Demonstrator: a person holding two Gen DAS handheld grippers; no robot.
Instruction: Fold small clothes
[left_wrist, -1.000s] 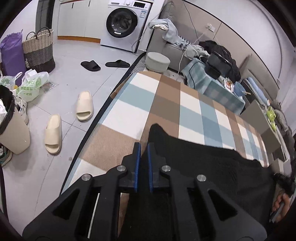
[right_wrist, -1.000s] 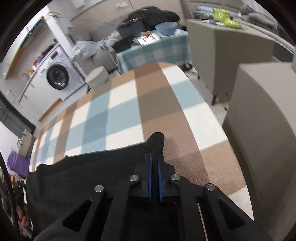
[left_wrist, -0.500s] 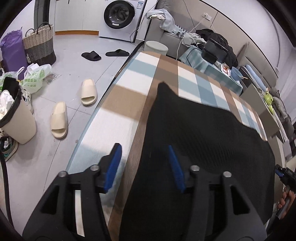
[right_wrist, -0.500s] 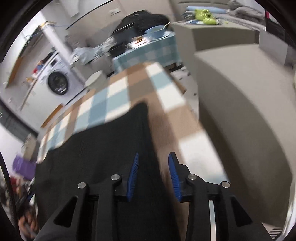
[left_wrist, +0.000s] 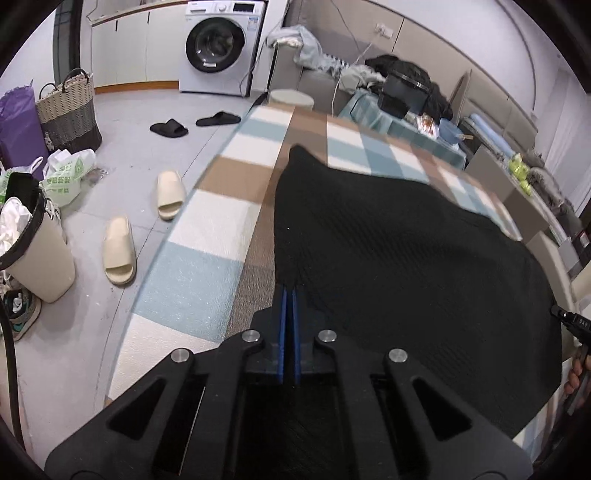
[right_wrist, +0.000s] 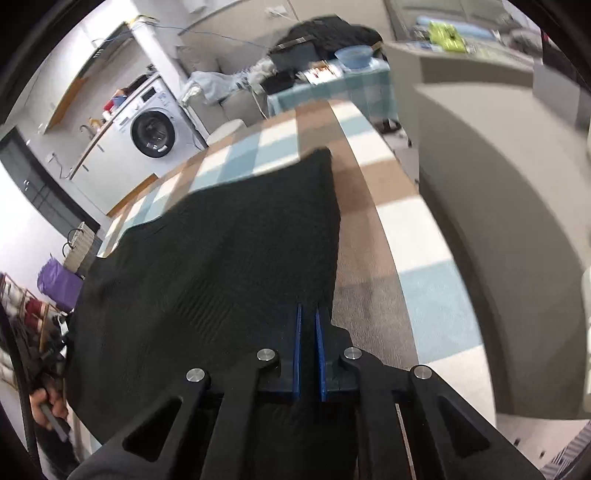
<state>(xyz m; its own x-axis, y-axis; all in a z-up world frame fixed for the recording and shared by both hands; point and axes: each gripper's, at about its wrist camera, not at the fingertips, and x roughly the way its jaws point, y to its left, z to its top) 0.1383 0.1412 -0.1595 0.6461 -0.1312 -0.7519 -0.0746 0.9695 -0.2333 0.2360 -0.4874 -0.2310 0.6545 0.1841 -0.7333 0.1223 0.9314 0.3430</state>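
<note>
A black knitted garment (left_wrist: 406, 258) lies spread flat on the table's brown, blue and white checked cloth (left_wrist: 207, 229). My left gripper (left_wrist: 290, 293) is at the garment's left side edge, jaws closing, blue pads pressed together on the cloth. In the right wrist view the same garment (right_wrist: 221, 266) covers the checked table (right_wrist: 424, 288). My right gripper (right_wrist: 308, 308) is at its right side edge, jaws closing with knit pinched between the pads. A hand (right_wrist: 44, 402) holding the other gripper shows at the far left.
Left of the table the floor holds cream slippers (left_wrist: 118, 251), a bin (left_wrist: 33, 251), bags and a woven basket (left_wrist: 70, 110). A washing machine (left_wrist: 216, 44) stands at the back. A grey upholstered block (right_wrist: 498, 221) runs close along the table's right side.
Both grippers let go of the garment's far corners, opened, drew back toward me, and have shut on its side edges nearer me. The garment now lies spread out.
</note>
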